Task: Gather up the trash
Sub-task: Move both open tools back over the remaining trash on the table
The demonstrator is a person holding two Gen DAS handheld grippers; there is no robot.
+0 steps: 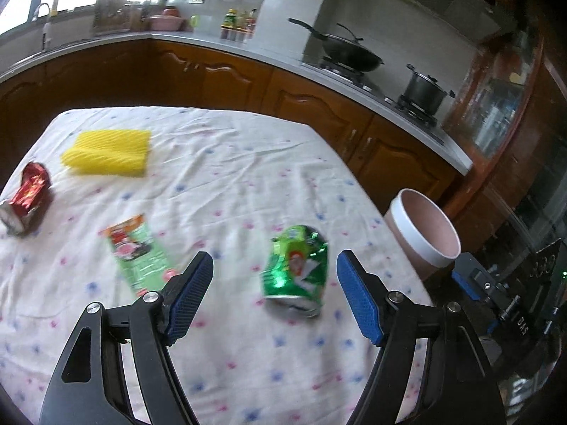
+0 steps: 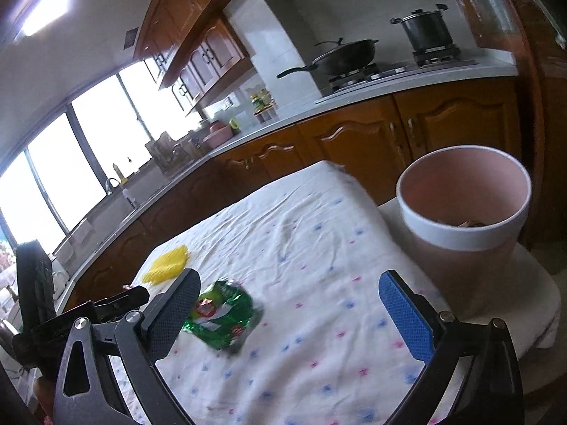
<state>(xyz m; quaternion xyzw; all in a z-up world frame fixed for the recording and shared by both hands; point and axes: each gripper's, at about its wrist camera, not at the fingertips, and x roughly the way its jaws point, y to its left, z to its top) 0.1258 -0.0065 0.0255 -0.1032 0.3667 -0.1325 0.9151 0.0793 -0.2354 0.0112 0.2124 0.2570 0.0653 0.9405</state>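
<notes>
Lying on the flowered tablecloth [image 1: 219,163] from left to right are a red wrapper [image 1: 30,194], a yellow sponge [image 1: 108,154], a green packet [image 1: 136,256] and a crushed green can [image 1: 296,269]. Both the left gripper [image 1: 274,295] and the right gripper [image 2: 288,313] stand wide and empty, the can near them. Farther right sits the pink bin [image 2: 464,209].

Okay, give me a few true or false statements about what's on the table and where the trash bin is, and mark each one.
1. The crushed green can lies on the tablecloth, gripped by nothing. True.
2. The pink bin stands in the middle of the table. False: it stands beside the table, off its edge.
3. The left gripper has its jaws open. True.
4. The yellow foam net is already in the bin. False: it lies on the cloth.
5. A red wrapper lies on the cloth. True.
</notes>
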